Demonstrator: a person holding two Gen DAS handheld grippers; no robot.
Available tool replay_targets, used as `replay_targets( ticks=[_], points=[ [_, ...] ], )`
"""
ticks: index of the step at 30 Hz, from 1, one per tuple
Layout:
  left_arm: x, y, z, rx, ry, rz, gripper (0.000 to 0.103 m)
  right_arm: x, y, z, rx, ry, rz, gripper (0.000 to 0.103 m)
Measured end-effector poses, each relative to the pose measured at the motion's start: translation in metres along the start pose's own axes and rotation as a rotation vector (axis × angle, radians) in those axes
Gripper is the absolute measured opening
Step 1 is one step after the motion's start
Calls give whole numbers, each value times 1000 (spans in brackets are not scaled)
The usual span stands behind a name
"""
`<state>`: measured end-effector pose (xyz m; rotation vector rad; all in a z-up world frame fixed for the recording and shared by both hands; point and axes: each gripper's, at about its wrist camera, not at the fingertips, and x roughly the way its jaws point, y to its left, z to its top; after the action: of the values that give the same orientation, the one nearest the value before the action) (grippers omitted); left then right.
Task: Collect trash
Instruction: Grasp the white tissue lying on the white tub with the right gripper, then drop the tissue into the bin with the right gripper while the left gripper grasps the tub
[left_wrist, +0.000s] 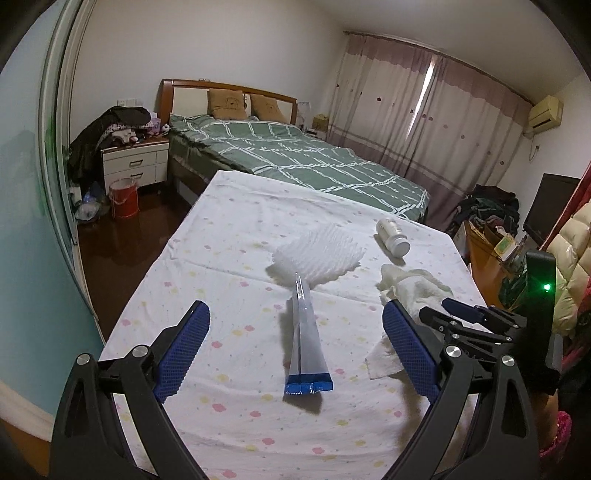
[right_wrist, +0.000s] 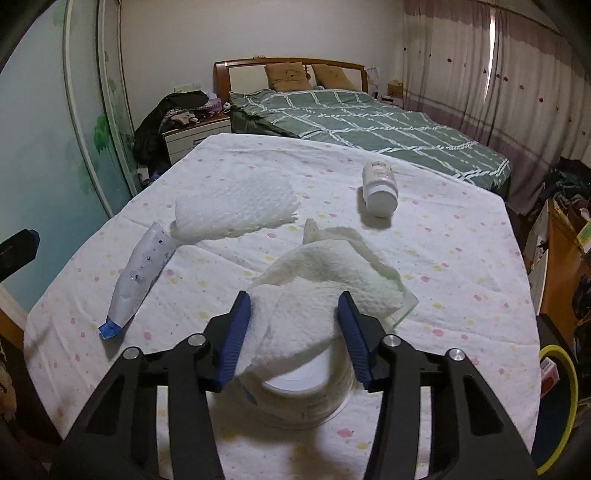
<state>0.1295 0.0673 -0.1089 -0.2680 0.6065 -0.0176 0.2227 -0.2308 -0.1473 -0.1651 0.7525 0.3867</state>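
On a table under a flowered white cloth (left_wrist: 229, 258) lies a squeezed tube (left_wrist: 304, 347) with a blue end, pointing away from me. My left gripper (left_wrist: 295, 306) stands open around it, both pads well apart from it. A white foam net sheet (left_wrist: 321, 254) lies beyond the tube, and a white bottle (left_wrist: 393, 236) lies on its side at the far right. My right gripper (right_wrist: 294, 295) has its pads against a white round tub (right_wrist: 299, 391) draped with a crumpled paper towel (right_wrist: 332, 273). The tube (right_wrist: 142, 273), foam sheet (right_wrist: 236, 206) and bottle (right_wrist: 380, 184) also show there.
A green-quilted bed (left_wrist: 295, 155) stands behind the table, with a nightstand (left_wrist: 135, 162) and a red bucket (left_wrist: 123, 197) on the floor at the left. Curtains (left_wrist: 424, 110) hang at the right; boxes and clothes (left_wrist: 487, 218) crowd the right side. A yellow-rimmed bin (right_wrist: 557, 406) sits at the table's right.
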Motion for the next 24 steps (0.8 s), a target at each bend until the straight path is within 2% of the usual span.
replay_targets(
  ticks=[4,9,11,16,24],
  points=[
    [1,-2,-1,3,1,3,93,0,6,0,-27,-12,-29,40],
    [2,-1,0,3,0,6,93,-2,12,1,-37,-14,-2,10],
    [0,-2,-1,5,0,8,93,-1,13,3,-37,-8,10,5],
    [0,-2,0,8,0,11,93,-8,8,12,1,-13,80,3],
    [-2,-10,1,28,1,11,93,-49,-4,51,22,-136,123,3]
  ],
)
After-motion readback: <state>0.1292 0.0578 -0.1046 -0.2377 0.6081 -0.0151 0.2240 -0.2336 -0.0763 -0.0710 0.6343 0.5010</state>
